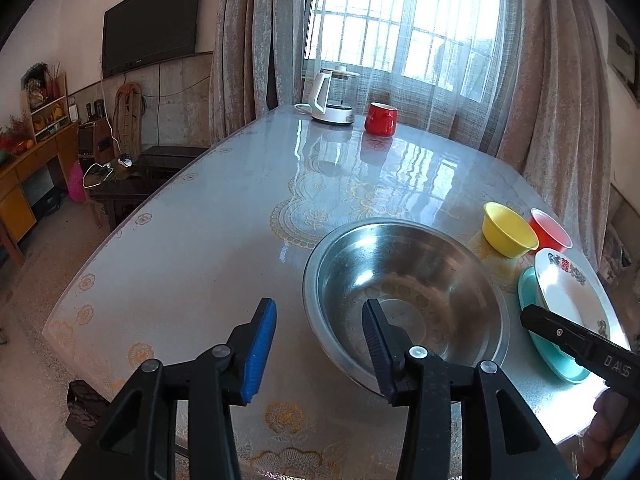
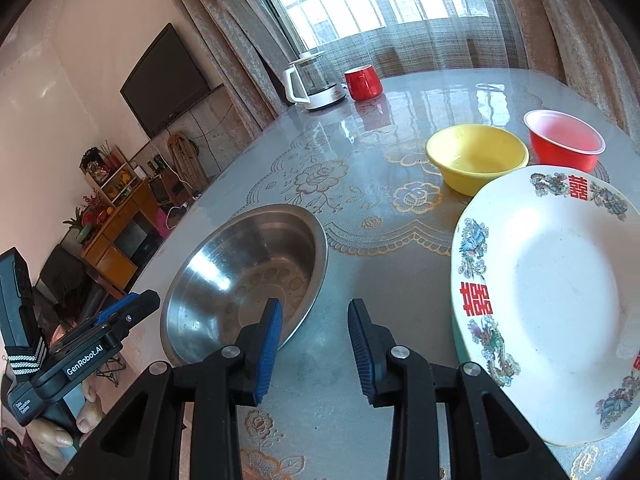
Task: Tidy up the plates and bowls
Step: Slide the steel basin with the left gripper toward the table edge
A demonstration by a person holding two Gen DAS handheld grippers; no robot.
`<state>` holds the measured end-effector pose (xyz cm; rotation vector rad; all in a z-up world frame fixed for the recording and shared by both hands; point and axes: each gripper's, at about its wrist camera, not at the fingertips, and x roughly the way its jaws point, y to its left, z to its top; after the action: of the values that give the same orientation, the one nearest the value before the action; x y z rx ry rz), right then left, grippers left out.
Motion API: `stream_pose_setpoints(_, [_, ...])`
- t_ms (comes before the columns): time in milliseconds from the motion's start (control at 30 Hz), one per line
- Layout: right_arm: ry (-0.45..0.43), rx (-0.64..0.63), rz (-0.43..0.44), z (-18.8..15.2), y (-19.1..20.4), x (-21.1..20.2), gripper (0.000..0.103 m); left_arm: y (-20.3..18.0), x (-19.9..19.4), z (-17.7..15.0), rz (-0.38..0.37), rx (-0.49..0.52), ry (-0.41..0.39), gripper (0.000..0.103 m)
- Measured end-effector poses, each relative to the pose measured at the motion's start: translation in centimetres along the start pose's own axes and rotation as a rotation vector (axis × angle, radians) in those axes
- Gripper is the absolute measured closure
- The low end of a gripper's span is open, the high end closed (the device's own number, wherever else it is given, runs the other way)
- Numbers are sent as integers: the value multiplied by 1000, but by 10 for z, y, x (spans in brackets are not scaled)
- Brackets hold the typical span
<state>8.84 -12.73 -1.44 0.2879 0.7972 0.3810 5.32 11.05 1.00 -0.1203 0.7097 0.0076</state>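
1. Steel shows at the centre of both views: a wide metal basin sits upright on the glass-covered table, with nothing in it.
2. In the left wrist view the left gripper is spread wide and holds nothing. Its right-hand finger hangs over the basin's near rim, while the blue-padded finger stands outside the rim, over bare table. I cannot tell whether either finger touches the metal.
3. In the right wrist view the right gripper is also spread and holds nothing. It hangs over the open strip of table between the basin and the white plate; its left-hand finger overlaps the basin's near edge in the picture.
4. That white plate, patterned with red characters and coloured birds, lies to the right of the right gripper, apart from its fingers, and rests on a teal plate whose edge shows beneath it.
5. Beyond the white plate stand a yellow bowl and a red bowl, just beside each other, both upright.
6. At the far end of the table, near the curtained window, are a white kettle and a red mug, well apart from both grippers.
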Motion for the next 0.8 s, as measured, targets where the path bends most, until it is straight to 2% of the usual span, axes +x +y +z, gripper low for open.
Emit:
stream_pose_setpoints(133, [-17, 10, -3, 2, -6, -8, 68, -10, -1, 6, -17, 28, -10, 54])
stream_pose_setpoints(433, [-62, 32, -29, 15, -24, -26, 67, -42, 3, 17, -67, 88, -11, 53])
stream_pose_setpoints(800, [-136, 102, -86, 45, -66, -55, 67, -85, 21, 39, -89, 157, 2, 53])
